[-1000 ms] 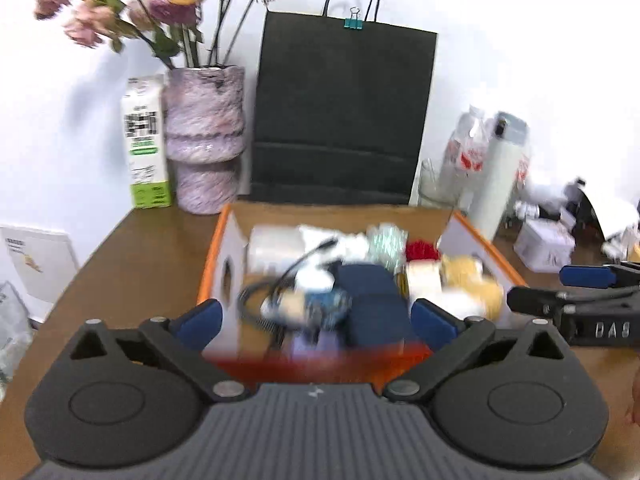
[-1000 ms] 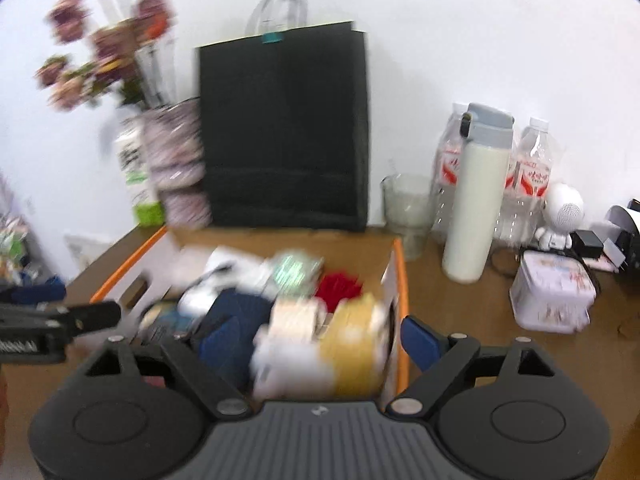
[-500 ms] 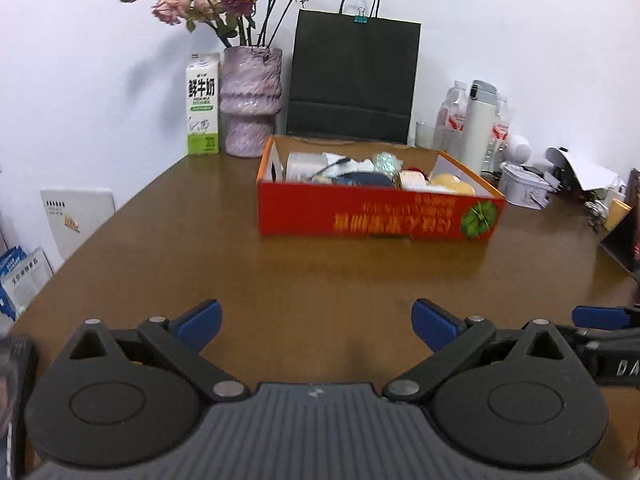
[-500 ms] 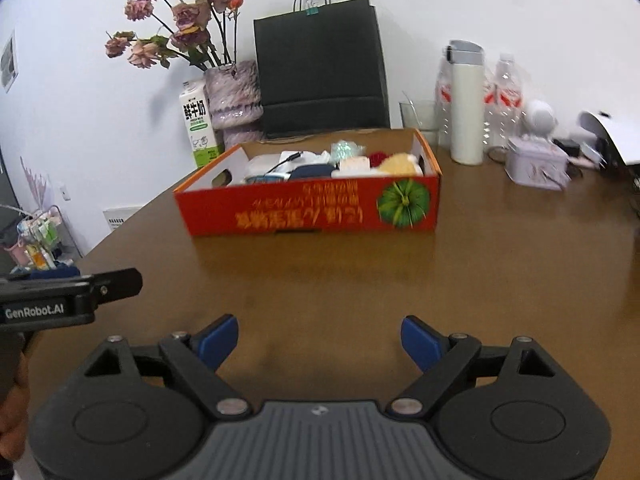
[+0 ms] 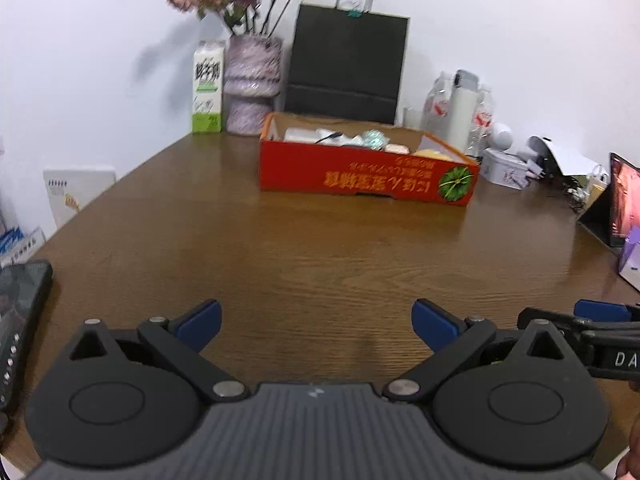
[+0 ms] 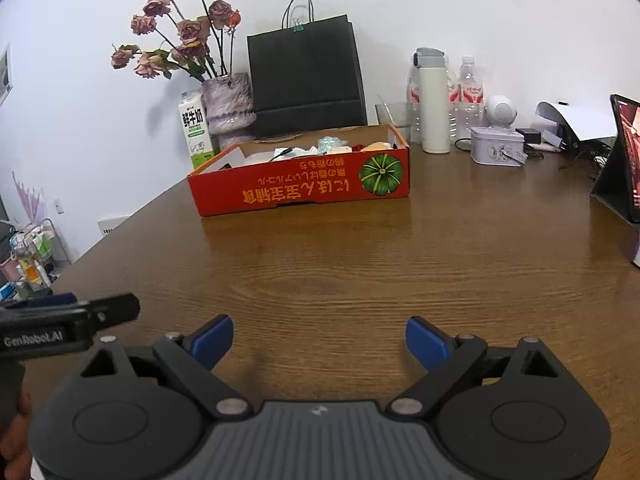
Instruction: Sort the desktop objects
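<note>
Your left gripper (image 5: 316, 322) hangs low over the brown wooden table (image 5: 320, 248), jaws spread wide with nothing between them. Your right gripper (image 6: 319, 340) sits the same way, jaws wide and empty, just to the right of the left one; each shows at the edge of the other's view.

Well ahead of both sets of jaws stands the shallow red cardboard box with orange lettering and a green pumpkin picture (image 6: 304, 188). It holds the sorted desktop objects (image 6: 320, 148): pale packets, a dark cable, something green and crinkly, a yellow piece; most are too small to name. Only bare wood lies between your jaws and the box.

Behind the box stand a black paper shopping bag (image 6: 306, 80), a mottled purple vase of dried roses (image 6: 229, 100) and a white-and-green milk carton (image 6: 195, 130). Ahead and to the right of your right jaws are a white insulated flask (image 6: 432, 100), clear water bottles (image 6: 470, 96), a small round white speaker-like object (image 6: 502, 110), a pale metal tin (image 6: 497, 152) and a tablet propped on a dark stand (image 6: 624, 160). Close left of your left jaws, a black phone (image 5: 20, 312) lies at the table edge.
</note>
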Demonstrator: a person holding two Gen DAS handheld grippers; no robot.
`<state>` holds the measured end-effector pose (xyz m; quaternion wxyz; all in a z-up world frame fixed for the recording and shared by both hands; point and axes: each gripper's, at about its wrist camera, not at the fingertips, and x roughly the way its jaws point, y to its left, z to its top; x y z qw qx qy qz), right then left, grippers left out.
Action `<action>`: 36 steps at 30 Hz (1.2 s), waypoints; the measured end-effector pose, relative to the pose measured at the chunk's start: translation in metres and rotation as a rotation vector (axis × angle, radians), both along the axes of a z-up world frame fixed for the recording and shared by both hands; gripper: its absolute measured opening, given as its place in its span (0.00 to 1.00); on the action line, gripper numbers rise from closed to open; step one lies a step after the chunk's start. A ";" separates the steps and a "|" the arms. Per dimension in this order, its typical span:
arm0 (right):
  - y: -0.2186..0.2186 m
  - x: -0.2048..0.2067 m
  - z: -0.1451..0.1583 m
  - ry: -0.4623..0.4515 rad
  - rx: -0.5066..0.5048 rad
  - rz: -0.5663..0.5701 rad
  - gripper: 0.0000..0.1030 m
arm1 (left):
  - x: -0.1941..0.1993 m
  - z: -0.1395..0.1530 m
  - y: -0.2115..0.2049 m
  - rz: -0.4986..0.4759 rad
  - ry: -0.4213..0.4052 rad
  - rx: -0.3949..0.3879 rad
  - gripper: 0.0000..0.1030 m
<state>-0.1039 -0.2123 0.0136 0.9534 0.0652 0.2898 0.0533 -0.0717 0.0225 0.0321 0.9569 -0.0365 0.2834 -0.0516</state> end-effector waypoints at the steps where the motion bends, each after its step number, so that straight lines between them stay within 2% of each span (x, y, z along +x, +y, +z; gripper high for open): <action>1: 0.002 0.004 -0.002 0.007 -0.011 0.003 0.94 | 0.003 -0.002 0.000 0.002 0.009 -0.002 1.00; 6: 0.014 0.031 -0.009 0.024 -0.047 0.021 0.94 | 0.027 -0.009 -0.004 -0.012 0.009 0.033 1.00; 15: 0.019 0.093 -0.021 0.057 -0.100 -0.016 0.95 | 0.081 -0.026 -0.012 -0.022 0.083 0.097 1.00; 18: 0.018 0.106 -0.026 0.079 -0.095 -0.028 0.96 | 0.089 -0.030 -0.011 -0.020 0.117 0.076 1.00; 22: 0.017 0.112 -0.029 0.104 -0.096 -0.027 1.00 | 0.092 -0.031 -0.015 0.000 0.118 0.087 1.00; 24: 0.022 0.114 -0.031 0.116 -0.138 -0.034 1.00 | 0.094 -0.032 -0.019 0.005 0.124 0.117 1.00; 36: 0.019 0.118 -0.031 0.116 -0.142 -0.027 1.00 | 0.095 -0.032 -0.021 0.012 0.121 0.114 1.00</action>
